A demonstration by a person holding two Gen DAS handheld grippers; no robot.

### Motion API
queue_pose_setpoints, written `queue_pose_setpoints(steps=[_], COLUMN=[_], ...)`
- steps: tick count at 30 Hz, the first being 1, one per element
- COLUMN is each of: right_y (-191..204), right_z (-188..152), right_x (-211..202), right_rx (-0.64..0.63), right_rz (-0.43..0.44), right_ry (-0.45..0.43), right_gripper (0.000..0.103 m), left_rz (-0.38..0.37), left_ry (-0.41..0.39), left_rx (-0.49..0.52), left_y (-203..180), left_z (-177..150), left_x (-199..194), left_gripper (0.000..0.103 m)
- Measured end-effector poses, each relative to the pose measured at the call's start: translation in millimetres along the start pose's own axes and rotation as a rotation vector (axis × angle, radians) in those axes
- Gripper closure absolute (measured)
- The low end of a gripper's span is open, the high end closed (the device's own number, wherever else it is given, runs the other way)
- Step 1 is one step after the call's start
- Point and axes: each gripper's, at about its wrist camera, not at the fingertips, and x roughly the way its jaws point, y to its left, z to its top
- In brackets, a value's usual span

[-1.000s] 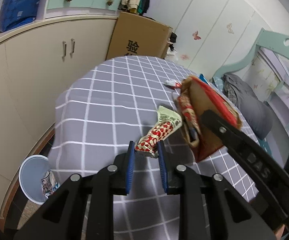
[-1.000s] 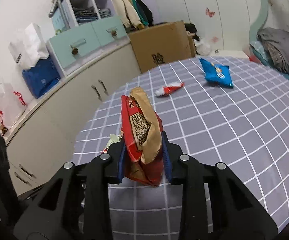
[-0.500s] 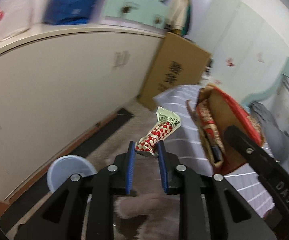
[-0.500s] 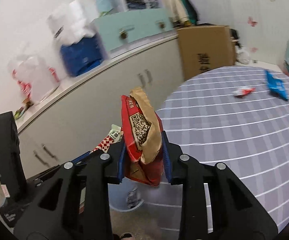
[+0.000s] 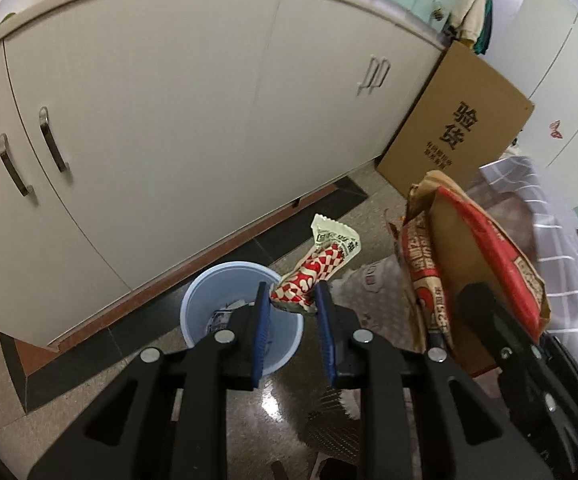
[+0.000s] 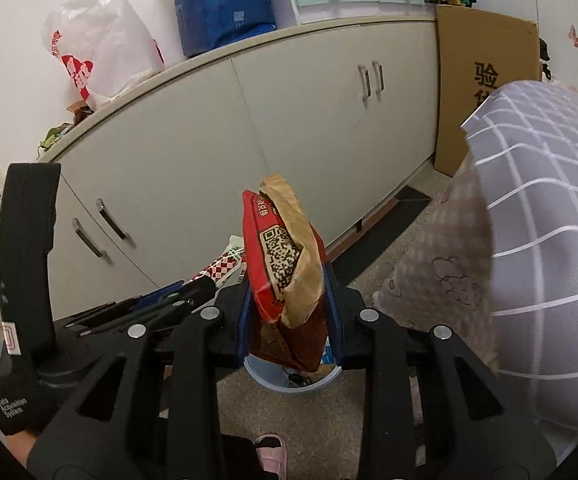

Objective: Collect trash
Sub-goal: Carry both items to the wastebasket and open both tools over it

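Left wrist camera looks down on the left gripper [image 5: 291, 300], its blue pads narrowed and clamped on the lower end of a red-and-white checkered snack wrapper [image 5: 317, 268], whose pale crimped top sticks up and tilts to the right. Just beneath and behind the fingertips stands a pale blue waste bin [image 5: 217, 304] on the speckled floor, with scraps of printed paper visible inside; the wrapper hangs above the bin's right rim. To the right in this view, the right gripper's black finger crosses in front of a large red and brown paper snack bag [image 5: 469, 264]. Right wrist camera shows the right gripper [image 6: 289, 320] closed on that snack bag [image 6: 285, 268], pinching it near its lower part so the bag stands upright, with a QR code facing the lens and its brown torn top open. Only an arc of the bin [image 6: 297, 384] shows here, directly below the bag. This view alone takes in the left gripper's black handle and a gloved hand [image 6: 13, 412] at the far left, the checkered wrapper [image 6: 221, 266] seen edge-on beside the bag, a pink slipper [image 6: 271, 450] on the floor, a white plastic bag [image 6: 101, 44] and a blue bag [image 6: 225, 8] on the cabinet top. Both views share the cream cabinet [image 5: 169, 120], the cardboard box [image 5: 457, 128] and a corner of the grey checked tablecloth [image 6: 549, 208].
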Motion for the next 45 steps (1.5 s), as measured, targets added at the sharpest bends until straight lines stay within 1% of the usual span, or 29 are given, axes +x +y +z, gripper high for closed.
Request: queue_pose_setpoints(steps=[3, 5, 6, 8, 12, 17, 29, 39, 44, 45], right_y=[-3.2, -6.3, -8.6, -12.7, -15.7, -9.0, -2.7, 6.1, 13.4, 15.0], right_z=[1.9, 1.3, 1.9, -1.3, -6.7, -10.4, -15.2, -8.5, -2.2, -0.7], right_x=[8.9, 10.3, 14.4, 18.7, 23.6, 26.6, 29.2, 35.7, 41.7, 43.5], right_rx=[0.025, 0.037, 0.049, 0.063, 0.071, 0.061, 0.058, 0.048, 0.044, 0.045], right_rz=[-0.008, -0.011, -0.007, -0.004, -0.002, 0.011, 0.020, 0.039, 0.055, 0.059], right_ry=[-0.012, -0.011, 0.000, 0.016, 0.036, 0.060, 0.077, 0.058, 0.035, 0.025], right_gripper=[0.073, 0.073, 0.073, 0.073, 0.073, 0.073, 0.073, 0.072, 0.071, 0.068], left_rz=[0.002, -0.003, 0.001, 0.018, 0.020, 0.030, 0.040, 0.062, 0.112, 0.131], left_ry=[0.009, 0.023, 0.026, -0.009, 0.019, 0.019, -0.001, -0.016, -0.053, -0.068], left_rx=[-0.018, -0.030, -0.041, -0.067, -0.094, -0.086, -0.061, -0.088, -0.132, -0.145], left_y=[10.7, 15.8, 20.0, 28.6, 38.0, 35.5, 32.9, 46.5, 62.6, 67.1], left_z=[8.5, 10.2, 11.9, 9.7, 3.1, -1.1, -3.4, -2.6, 0.6, 1.5], left_x=[10.8, 16.0, 18.5, 16.5, 20.6, 22.1, 10.5, 7.0, 0.5, -1.8], left_gripper=[0.078, 0.051, 0.030, 0.029, 0.029, 0.029, 0.028, 0.027, 0.025, 0.025])
